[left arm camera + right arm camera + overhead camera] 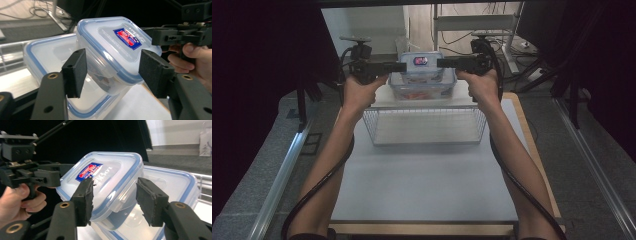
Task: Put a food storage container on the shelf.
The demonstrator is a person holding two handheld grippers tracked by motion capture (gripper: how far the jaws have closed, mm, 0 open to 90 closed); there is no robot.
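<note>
A small clear container (pixel 421 62) with a blue-rimmed lid and a red and blue label rests tilted on top of a larger clear container (pixel 422 89) with the same kind of lid. In the high view my left gripper (pixel 399 66) reaches in from the left and my right gripper (pixel 443 63) from the right, both level at the small container's sides. In the left gripper view the small container (pixel 110 37) lies between the spread pads of my left gripper (pixel 115 72). My right gripper (pixel 115 197) likewise straddles the small container (pixel 110 175) with a gap at its pads. Neither presses on it.
The larger container (pixel 37 55) stands on a raised white shelf behind a white wire basket (pixel 427 125). The white table (pixel 422 175) stretches toward the person. Dark curtains hang at both sides, and desks and cables lie beyond the table.
</note>
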